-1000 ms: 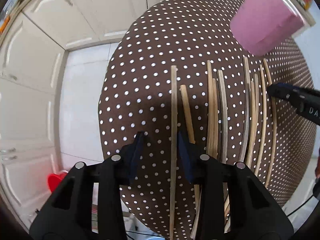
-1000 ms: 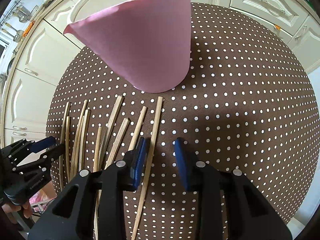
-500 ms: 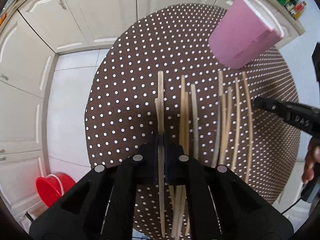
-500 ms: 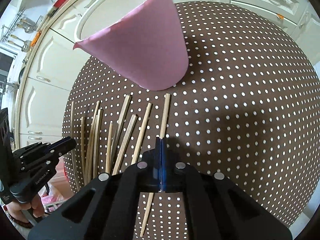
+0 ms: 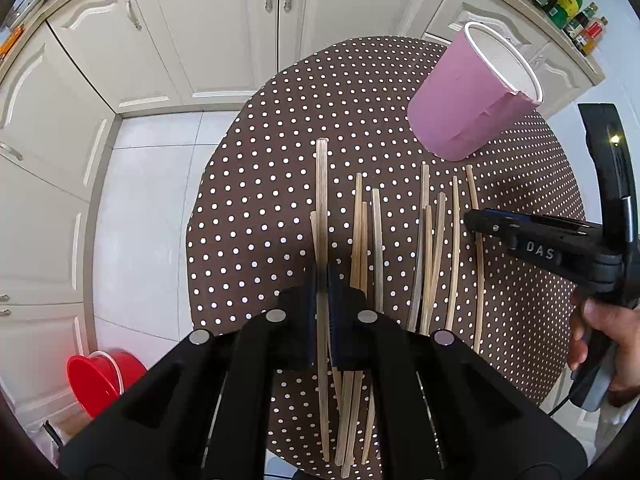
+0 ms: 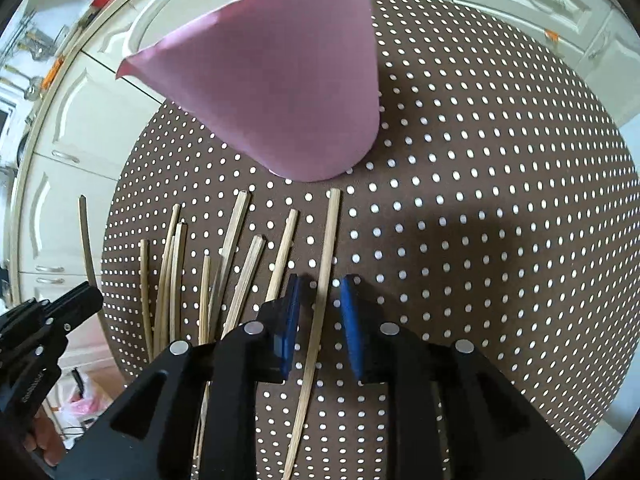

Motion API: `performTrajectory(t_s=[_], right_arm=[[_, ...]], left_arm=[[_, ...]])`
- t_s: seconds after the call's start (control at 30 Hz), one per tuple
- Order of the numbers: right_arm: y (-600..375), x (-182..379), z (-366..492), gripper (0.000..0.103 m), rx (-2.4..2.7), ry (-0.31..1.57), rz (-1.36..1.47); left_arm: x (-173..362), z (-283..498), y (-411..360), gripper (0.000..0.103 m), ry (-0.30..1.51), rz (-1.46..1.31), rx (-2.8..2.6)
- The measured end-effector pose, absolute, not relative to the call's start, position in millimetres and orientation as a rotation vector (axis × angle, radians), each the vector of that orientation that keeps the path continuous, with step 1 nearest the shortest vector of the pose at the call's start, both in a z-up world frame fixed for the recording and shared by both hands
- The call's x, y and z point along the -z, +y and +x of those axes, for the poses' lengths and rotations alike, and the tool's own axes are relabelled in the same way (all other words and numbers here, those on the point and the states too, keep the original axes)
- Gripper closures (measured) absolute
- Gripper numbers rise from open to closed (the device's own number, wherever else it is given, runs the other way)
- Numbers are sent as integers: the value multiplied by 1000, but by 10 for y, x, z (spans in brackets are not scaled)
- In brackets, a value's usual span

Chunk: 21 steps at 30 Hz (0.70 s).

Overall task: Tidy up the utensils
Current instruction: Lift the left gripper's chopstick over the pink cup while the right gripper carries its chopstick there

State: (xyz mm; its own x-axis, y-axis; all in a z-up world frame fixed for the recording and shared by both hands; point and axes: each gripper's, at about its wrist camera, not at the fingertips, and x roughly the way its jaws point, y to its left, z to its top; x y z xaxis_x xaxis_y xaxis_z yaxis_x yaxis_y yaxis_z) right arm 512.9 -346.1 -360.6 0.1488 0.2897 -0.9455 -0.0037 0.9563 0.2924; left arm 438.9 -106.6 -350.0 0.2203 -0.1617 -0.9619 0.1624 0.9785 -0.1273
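Several wooden chopsticks (image 5: 428, 248) lie side by side on the brown dotted tablecloth (image 5: 280, 140). My left gripper (image 5: 322, 280) is shut on one chopstick (image 5: 321, 200) at the left of the row and holds it above the cloth. A pink cup (image 5: 468, 108) stands at the far right. In the right wrist view my right gripper (image 6: 320, 300) has its jaws opening around the rightmost chopstick (image 6: 328, 240), which lies on the cloth (image 6: 480, 160) with the pads clear of it. The pink cup (image 6: 280, 92) stands just beyond. The left gripper (image 6: 86, 300) shows at the left edge.
White cabinets (image 5: 224, 32) ring the round table. A red bucket (image 5: 100, 376) sits on the tiled floor to the left. Bottles (image 5: 576, 4) stand on the counter at the far right. A person's hand (image 5: 604, 340) holds the right gripper's handle.
My left gripper closed on the leftmost chopstick and lifted it. My right gripper shut on the rightmost chopstick, then parted its jaws again; that chopstick rests on the cloth.
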Motion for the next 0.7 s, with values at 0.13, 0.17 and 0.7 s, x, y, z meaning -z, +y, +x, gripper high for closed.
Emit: performTrajectory(t_s=[0.13, 0.17, 0.7], right_arm=[[-3432, 3571, 5175, 98, -217, 1408, 220], [-3337, 3519, 5150, 98, -227, 1409, 253], [-4598, 1881, 4785, 99, -323, 1079, 405]], left_arm=[[3444, 4381, -1075, 97, 1317, 3, 236], [3425, 4380, -1079, 97, 1312, 4, 241], [2291, 4442, -1386, 97, 1067, -15, 409]])
